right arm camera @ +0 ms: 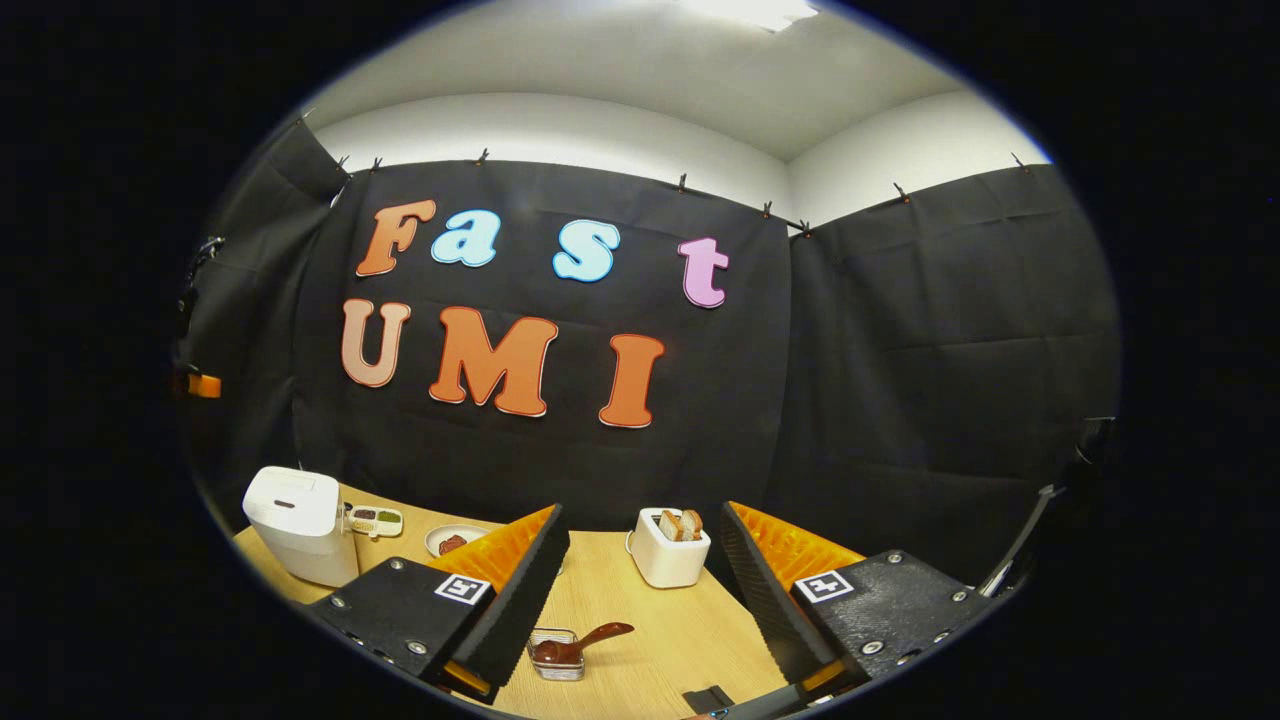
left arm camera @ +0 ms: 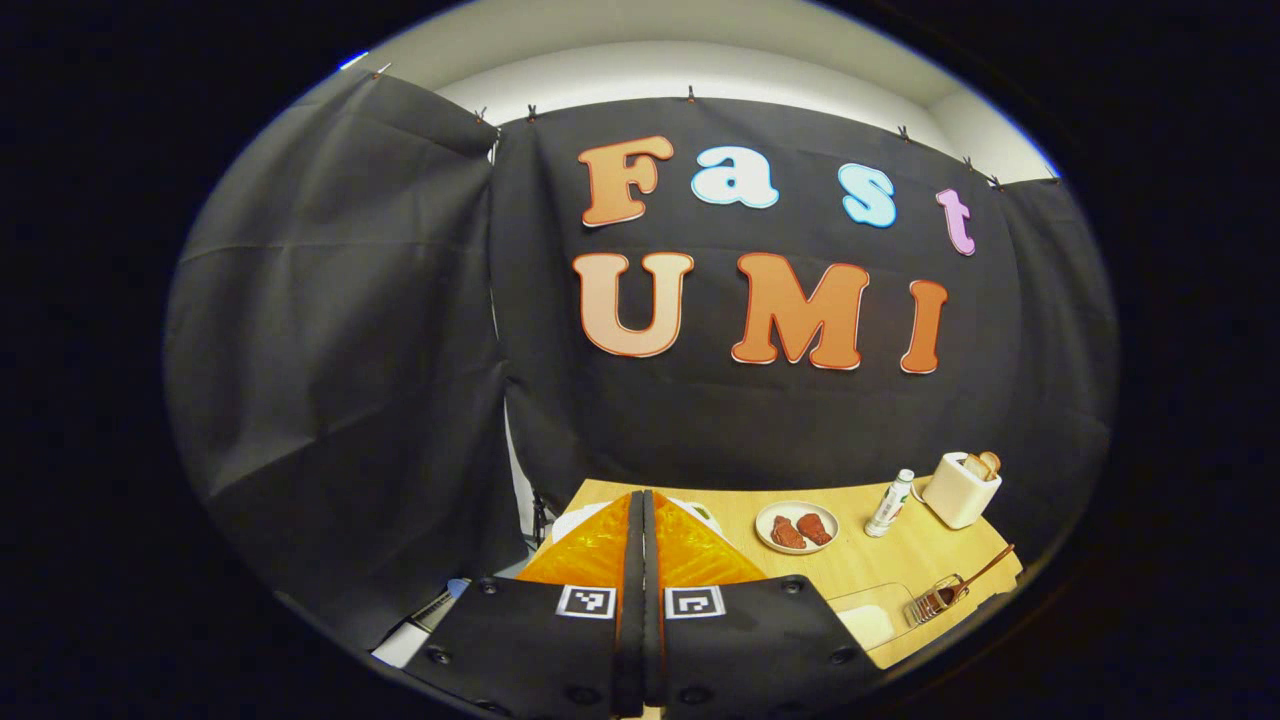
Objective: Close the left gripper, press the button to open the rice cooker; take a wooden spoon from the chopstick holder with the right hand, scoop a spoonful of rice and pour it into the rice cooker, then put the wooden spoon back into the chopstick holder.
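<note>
We hold the left gripper (left arm camera: pixel 643 500) with its fingers pressed together on nothing, above the near left of the table (left arm camera: pixel 890 560). The right gripper (right arm camera: pixel 640 560) gapes wide and empty. Between its fingers, near us, the spoon (right arm camera: pixel 580 645) lies tilted in the wire holder (right arm camera: pixel 556 655). The toaster (right arm camera: pixel 668 548) stands farther off. The cooker (right arm camera: pixel 295 525), lid down, sits far left, with a plate (right arm camera: pixel 452 541) to its right.

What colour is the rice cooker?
White rice cooker, lid down; clearest in the right gripper view, at the table's left.
</note>
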